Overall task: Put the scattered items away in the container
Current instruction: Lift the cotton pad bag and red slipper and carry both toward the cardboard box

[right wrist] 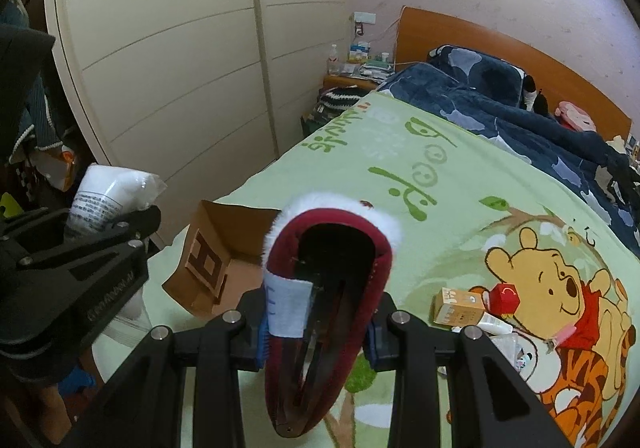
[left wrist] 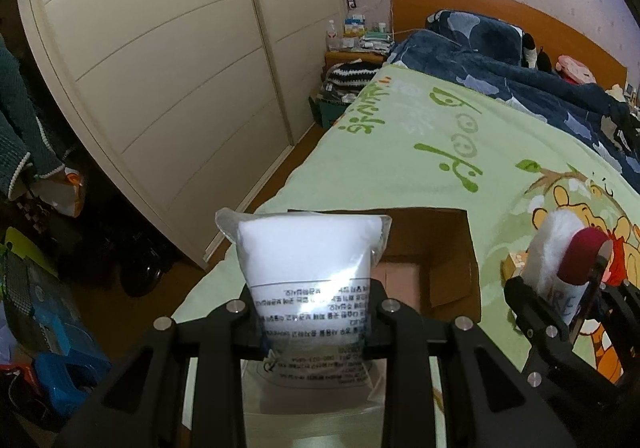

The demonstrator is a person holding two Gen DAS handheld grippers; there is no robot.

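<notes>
Glossy plastic pouch; matt cardboard box

A home bedroom is showing here — a bed is lying under a cartoon blanket, a sliding wardrobe standing alongside, a cluttered nightstand sitting by the headboard.

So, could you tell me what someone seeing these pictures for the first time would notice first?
Most likely the two loaded grippers: the left gripper is clamped on a clear bag of white filling, and the right gripper holds a dark red slipper with white fur trim. Just beyond both sits an open cardboard box on the green cartoon bedspread, with a few small boxes and packets scattered to the right.
</notes>
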